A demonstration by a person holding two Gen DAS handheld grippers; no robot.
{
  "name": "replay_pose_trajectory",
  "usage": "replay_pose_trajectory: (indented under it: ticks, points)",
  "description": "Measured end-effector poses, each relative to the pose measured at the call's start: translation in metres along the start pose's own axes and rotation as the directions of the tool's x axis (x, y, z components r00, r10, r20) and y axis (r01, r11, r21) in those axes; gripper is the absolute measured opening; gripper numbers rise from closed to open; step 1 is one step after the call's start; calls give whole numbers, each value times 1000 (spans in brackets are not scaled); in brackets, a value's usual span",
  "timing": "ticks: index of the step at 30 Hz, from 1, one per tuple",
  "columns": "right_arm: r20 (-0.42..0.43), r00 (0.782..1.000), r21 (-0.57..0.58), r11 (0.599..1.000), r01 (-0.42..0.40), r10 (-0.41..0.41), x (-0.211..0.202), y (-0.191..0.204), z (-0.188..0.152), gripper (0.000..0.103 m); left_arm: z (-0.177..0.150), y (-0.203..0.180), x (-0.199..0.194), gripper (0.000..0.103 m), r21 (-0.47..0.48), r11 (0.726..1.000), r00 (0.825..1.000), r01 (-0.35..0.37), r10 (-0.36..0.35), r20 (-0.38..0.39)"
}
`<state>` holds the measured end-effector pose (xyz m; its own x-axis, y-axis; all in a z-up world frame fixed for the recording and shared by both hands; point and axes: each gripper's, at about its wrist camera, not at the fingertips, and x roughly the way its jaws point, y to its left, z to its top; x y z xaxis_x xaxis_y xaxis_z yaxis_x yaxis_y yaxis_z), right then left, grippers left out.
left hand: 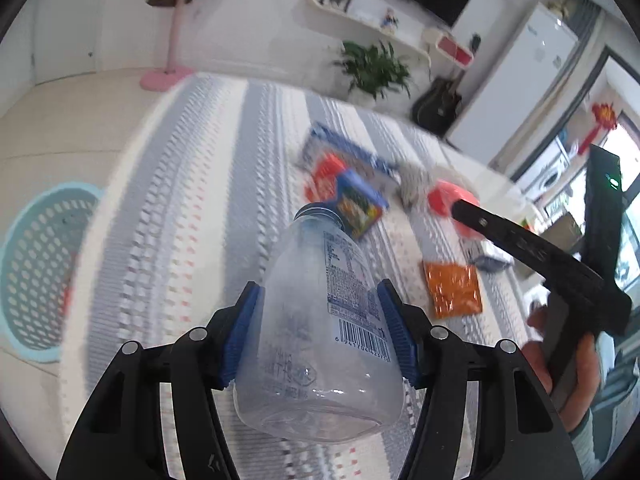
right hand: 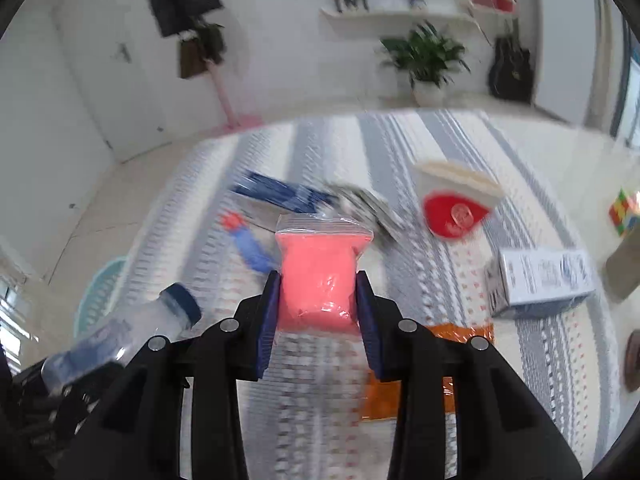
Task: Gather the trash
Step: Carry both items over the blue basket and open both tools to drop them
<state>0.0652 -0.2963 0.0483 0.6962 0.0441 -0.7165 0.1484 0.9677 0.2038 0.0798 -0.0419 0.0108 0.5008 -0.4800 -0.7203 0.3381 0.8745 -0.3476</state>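
My left gripper is shut on a clear plastic bottle with a dark cap, held above the striped rug. The bottle also shows at the lower left of the right wrist view. My right gripper is shut on a pink filled zip bag, held above the rug. The right gripper body appears at the right of the left wrist view. A light blue perforated basket stands on the floor at the left, beside the rug; its rim shows in the right wrist view.
On the rug lie blue packets, an orange packet, a red and white cup, a white box and a blue wrapper. A potted plant, a guitar and a pink stand line the wall.
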Motion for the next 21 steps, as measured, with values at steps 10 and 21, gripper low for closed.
replay_pose_trajectory:
  ticks: [10, 21]
  points:
    - [45, 980, -218, 959, -181, 195, -21, 138, 13, 34, 25, 83, -84, 58, -83, 989, 978, -122, 134, 157]
    - [-120, 949, -383, 869, -314, 290, 44, 297, -24, 34, 26, 228, -118, 58, -274, 921, 933, -276, 326, 154]
